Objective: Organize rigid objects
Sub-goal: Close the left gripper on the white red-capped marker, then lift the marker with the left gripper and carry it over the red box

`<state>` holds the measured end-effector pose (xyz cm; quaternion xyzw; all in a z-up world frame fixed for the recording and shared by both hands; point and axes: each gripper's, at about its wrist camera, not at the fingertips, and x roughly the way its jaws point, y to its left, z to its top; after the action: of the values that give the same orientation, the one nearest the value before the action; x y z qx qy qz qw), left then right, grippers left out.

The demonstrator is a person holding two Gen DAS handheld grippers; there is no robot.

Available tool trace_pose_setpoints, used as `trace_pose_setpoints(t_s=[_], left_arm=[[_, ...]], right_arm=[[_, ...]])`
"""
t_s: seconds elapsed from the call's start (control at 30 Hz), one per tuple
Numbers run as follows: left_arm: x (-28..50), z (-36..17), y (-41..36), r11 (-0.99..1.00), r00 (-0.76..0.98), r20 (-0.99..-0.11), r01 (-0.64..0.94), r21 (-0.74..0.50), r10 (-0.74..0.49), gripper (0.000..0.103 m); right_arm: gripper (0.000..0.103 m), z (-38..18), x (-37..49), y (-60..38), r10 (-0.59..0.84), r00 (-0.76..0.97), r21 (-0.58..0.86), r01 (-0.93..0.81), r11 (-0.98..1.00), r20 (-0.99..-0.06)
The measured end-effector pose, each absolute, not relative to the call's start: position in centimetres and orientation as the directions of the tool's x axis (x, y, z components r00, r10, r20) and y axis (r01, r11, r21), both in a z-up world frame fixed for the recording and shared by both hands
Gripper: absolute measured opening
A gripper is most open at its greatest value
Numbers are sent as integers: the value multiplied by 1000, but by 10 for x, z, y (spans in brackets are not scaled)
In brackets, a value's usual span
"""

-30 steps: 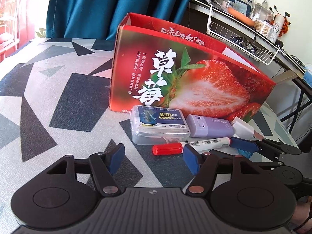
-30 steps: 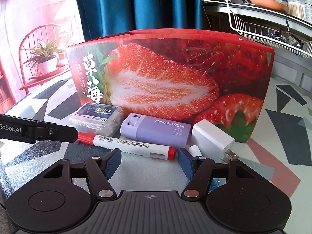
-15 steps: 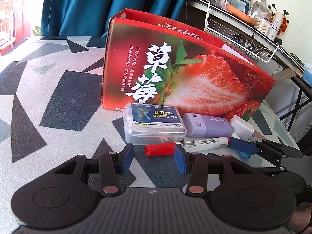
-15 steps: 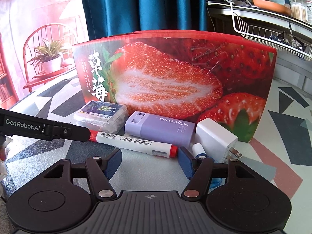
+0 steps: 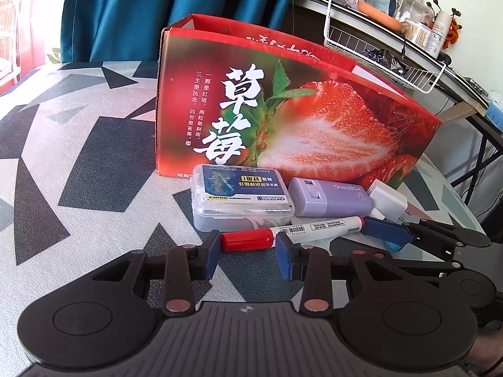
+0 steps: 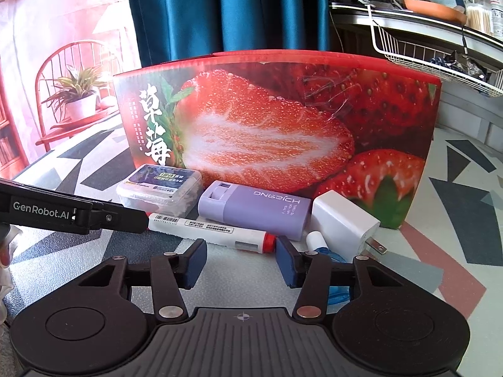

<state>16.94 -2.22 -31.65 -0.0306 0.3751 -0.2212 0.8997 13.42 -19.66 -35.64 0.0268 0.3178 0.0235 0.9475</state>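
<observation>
Both tongs had just been closing: the left tongs (image 5: 246, 251) bracketed the marker (image 5: 292, 232)'s red cap lengthwise, the right tongs (image 6: 241, 259) stayed spread beside its other end, both readying a lift into the strawberry box (image 6: 283, 125).

strawberry box (image 5: 283, 119): red, cut-strawberry print, green leaves, white script. in front of box: clear case (image 5: 242, 201) with dark blue label, yellow stripe; lilac case (image 5: 327, 201), pale lettering; white charger (image 6: 342, 223); white marker (image 5: 292, 234), red cap, barcode label. tablecloth (image 5: 78, 169) under box: white with dark grey triangles, pink patch to box's right. curtain (image 5: 157, 9) behind box: teal. gripper pads (image 5: 210, 254): blue on black.
</observation>
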Motion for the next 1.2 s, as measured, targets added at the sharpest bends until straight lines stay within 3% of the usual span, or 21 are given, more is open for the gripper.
trace_pose_setpoints(t_s=[0.4, 0.8, 1.2], left_arm=[[164, -296, -16, 904, 655, -630, 370, -214, -417, 40], [154, -244, -20, 894, 728, -527, 411, -176, -438, 40], [193, -196, -39, 873, 730, -480, 427, -235, -487, 40]], right_arm=[[43, -340, 128, -191, 64, 809, 57, -38, 998, -584], [43, -292, 114, -186, 41, 876, 5, -44, 999, -481], [43, -228, 148, -208, -21, 919, -11, 18, 1000, -393]])
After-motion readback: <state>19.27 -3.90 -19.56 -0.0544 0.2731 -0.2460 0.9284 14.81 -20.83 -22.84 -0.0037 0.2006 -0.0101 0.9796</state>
